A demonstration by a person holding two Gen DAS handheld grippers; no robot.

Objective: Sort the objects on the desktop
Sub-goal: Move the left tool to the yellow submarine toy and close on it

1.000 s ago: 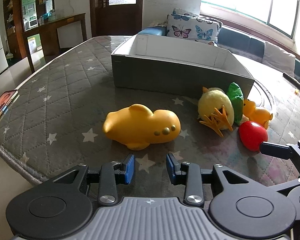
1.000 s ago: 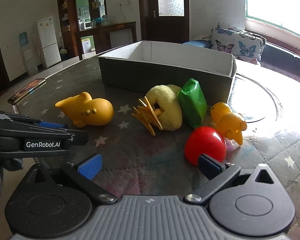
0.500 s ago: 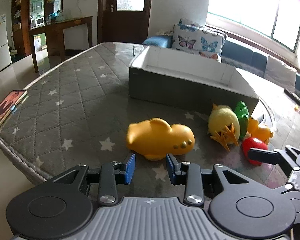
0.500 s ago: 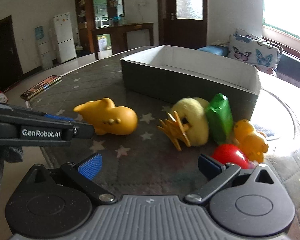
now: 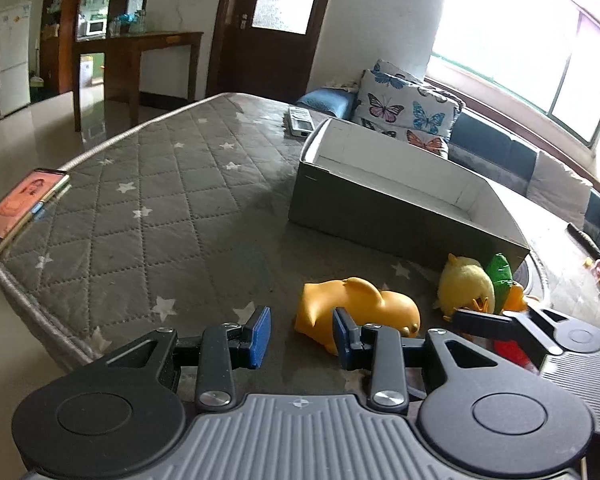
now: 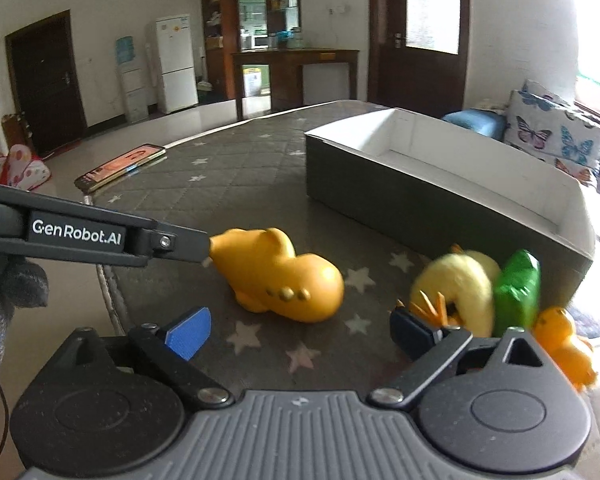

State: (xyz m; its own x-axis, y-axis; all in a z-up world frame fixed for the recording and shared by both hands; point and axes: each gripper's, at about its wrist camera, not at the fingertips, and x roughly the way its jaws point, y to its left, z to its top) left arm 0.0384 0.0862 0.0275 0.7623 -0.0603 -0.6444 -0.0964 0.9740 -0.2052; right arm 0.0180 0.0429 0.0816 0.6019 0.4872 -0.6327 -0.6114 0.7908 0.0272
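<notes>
An orange whale-shaped toy (image 5: 360,308) (image 6: 278,278) lies on the grey star-quilted table. My left gripper (image 5: 300,338) is open and empty, just short of the toy's near left end. My right gripper (image 6: 300,328) is wide open and empty, in front of the toy. A yellow plush chick (image 5: 466,290) (image 6: 458,286), a green packet (image 5: 500,274) (image 6: 516,292) and an orange rubber duck (image 6: 564,338) lie to the right. A red ball (image 5: 510,350) is mostly hidden behind the right gripper. An open grey box (image 5: 400,216) (image 6: 440,200) with white inside stands behind them.
A phone (image 5: 20,208) (image 6: 120,166) lies at the table's left edge. A remote (image 5: 300,122) lies on the table beyond the box. A sofa with butterfly cushions (image 5: 404,106) stands behind the table. The table's near edge (image 5: 40,312) runs close on the left.
Both grippers have swung left and pulled back. The toys now sit further right in both views. The red ball has slipped behind the right gripper. Neither jaw has closed.
</notes>
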